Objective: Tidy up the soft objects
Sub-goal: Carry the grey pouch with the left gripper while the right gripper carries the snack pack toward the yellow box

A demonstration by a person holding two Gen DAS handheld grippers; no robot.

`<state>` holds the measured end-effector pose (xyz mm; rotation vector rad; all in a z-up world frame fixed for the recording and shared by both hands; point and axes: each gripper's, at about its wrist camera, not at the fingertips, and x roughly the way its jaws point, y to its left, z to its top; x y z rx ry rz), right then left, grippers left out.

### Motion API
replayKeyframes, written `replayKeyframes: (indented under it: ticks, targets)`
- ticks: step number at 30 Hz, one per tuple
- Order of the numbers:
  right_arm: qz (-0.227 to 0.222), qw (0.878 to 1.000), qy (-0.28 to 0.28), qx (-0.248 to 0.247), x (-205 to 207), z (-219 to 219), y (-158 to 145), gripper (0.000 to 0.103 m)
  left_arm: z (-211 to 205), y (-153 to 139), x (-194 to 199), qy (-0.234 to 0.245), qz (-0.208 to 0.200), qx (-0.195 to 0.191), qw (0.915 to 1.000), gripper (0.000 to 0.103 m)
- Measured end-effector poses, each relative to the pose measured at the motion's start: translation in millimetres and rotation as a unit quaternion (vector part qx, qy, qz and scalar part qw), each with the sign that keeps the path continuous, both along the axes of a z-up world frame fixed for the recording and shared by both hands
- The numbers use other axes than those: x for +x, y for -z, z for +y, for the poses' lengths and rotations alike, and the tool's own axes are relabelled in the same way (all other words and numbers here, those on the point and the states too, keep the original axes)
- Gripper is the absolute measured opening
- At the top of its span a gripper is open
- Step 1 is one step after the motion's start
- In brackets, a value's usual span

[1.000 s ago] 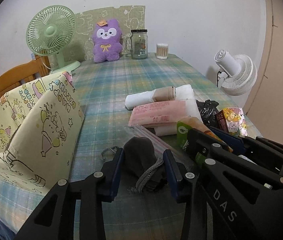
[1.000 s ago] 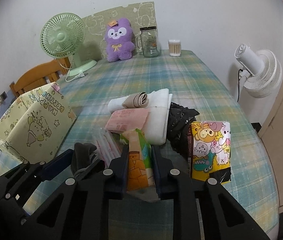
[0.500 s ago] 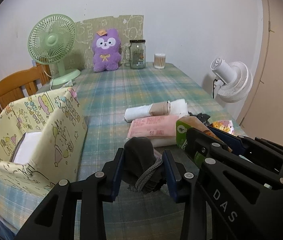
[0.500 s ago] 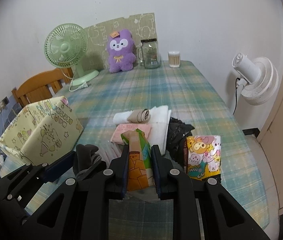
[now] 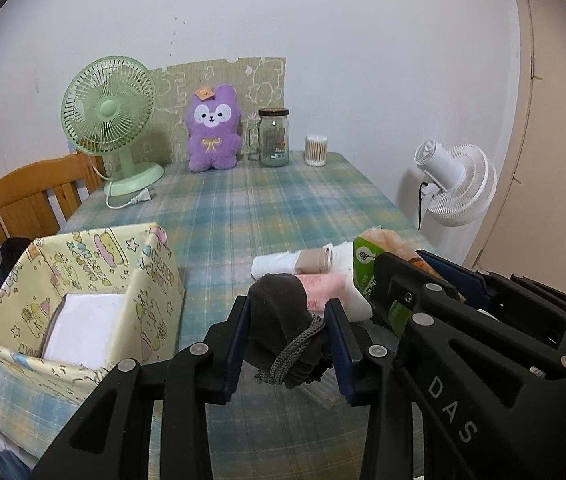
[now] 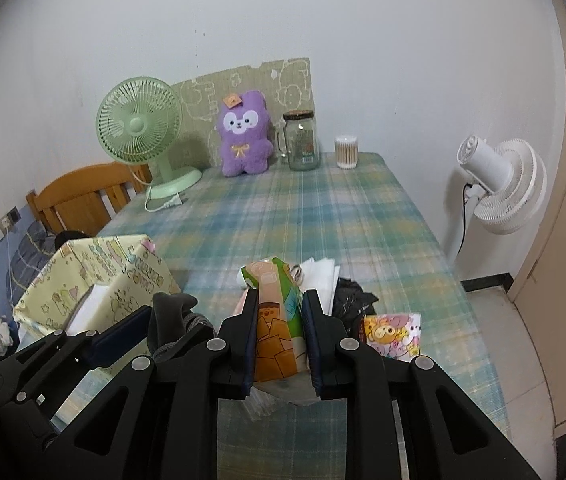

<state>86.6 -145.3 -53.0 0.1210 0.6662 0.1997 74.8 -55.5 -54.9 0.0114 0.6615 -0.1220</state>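
My left gripper (image 5: 287, 320) is shut on a dark grey sock bundle (image 5: 279, 328) and holds it above the plaid table, right of the yellow cartoon-print box (image 5: 83, 280). The box is open, with a white folded item (image 5: 83, 324) inside. My right gripper (image 6: 280, 320) is shut on a green and orange tissue pack (image 6: 275, 312), lifted off the table. On the table behind lie a pink pack (image 5: 323, 284), a beige roll (image 5: 315, 260) and white cloth (image 6: 323, 276). The sock also shows in the right wrist view (image 6: 171, 316).
A black plastic bag (image 6: 351, 304) and a cartoon tissue pack (image 6: 393, 334) lie at the right. At the far edge stand a green fan (image 5: 111, 120), a purple plush (image 5: 213, 128), a glass jar (image 5: 273, 138) and cotton swabs (image 5: 316, 150). A wooden chair (image 5: 31, 200) stands left, a white fan (image 5: 455, 184) right.
Both grippers have risen and pulled back with their loads. The table pile now sits lower and farther off, and the inside of the yellow box has come into view.
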Motion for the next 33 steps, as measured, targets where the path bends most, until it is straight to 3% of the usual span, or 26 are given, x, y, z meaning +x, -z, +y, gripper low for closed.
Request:
replayKeyframes:
  ticks: [14, 33]
  targets:
    - [-0.018, 1.0, 0.018, -0.015, -1, 6, -33, 0.024, 9, -28, -2, -0.001, -0.016, -0.006, 0.9999, 0.038]
    - [-0.034, 0.999, -0.006, -0.02, 5, 45, -60, 0.024, 46, -53, -2, -0.022, -0.03, 0.0, 0.9993, 0.038]
